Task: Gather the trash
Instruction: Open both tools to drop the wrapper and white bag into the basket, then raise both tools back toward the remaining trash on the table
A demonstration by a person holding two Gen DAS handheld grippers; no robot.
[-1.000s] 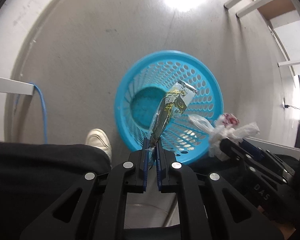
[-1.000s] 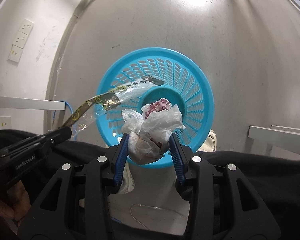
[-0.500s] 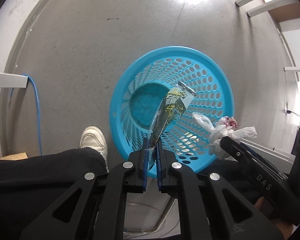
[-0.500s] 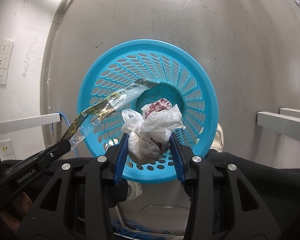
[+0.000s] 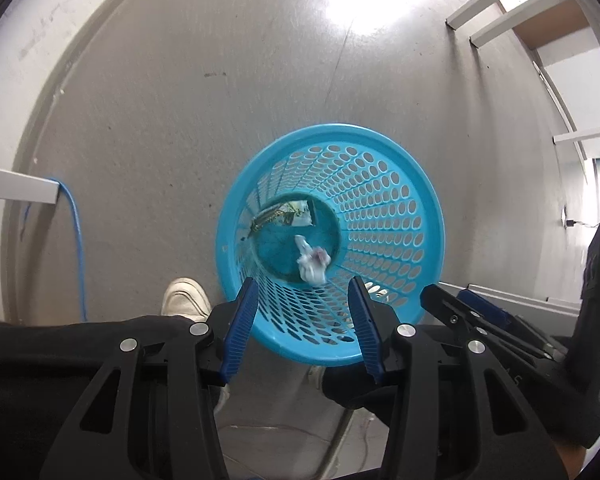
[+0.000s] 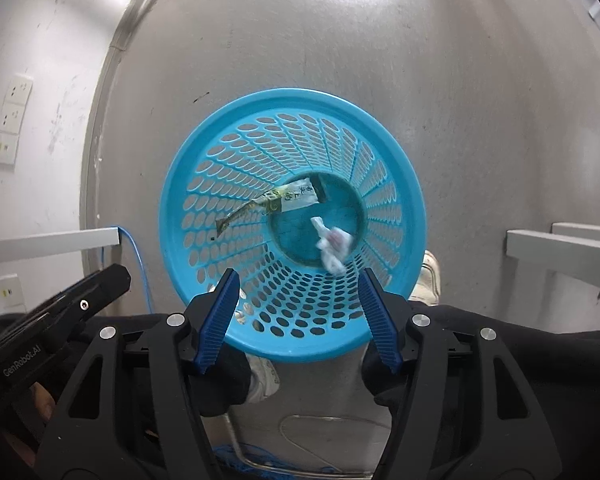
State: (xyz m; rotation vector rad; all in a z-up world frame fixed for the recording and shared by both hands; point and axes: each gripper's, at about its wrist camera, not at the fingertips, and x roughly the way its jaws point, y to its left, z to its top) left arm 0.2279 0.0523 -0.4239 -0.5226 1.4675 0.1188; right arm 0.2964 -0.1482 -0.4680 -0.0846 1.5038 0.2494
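Note:
A blue perforated waste basket [image 5: 396,184] [image 6: 204,168] stands on the grey floor below both grippers. Inside it a green-and-yellow snack wrapper [image 5: 284,216] [image 6: 284,200] lies against the wall near the bottom. A crumpled white plastic bag [image 5: 312,264] [image 6: 332,246], blurred, is deep in the basket beside it. My left gripper [image 5: 303,292] hangs above the basket's near rim, jaws opening, nothing between them. My right gripper [image 6: 298,284] also hangs over the near rim, jaws opening and empty. The right gripper's fingers [image 5: 460,304] show at the right of the left wrist view; the left gripper's finger [image 6: 96,288] shows in the right wrist view.
A person's black trousers [image 5: 60,344] and white shoes [image 5: 186,296] [image 6: 430,276] stand close to the basket. A blue cable [image 5: 78,240] runs down the wall at left. White table legs [image 6: 560,248] and wall sockets [image 6: 14,112] flank the floor.
Both grippers opened. The wrapper left the left gripper and the plastic bag left the right one; both dropped into the basket.

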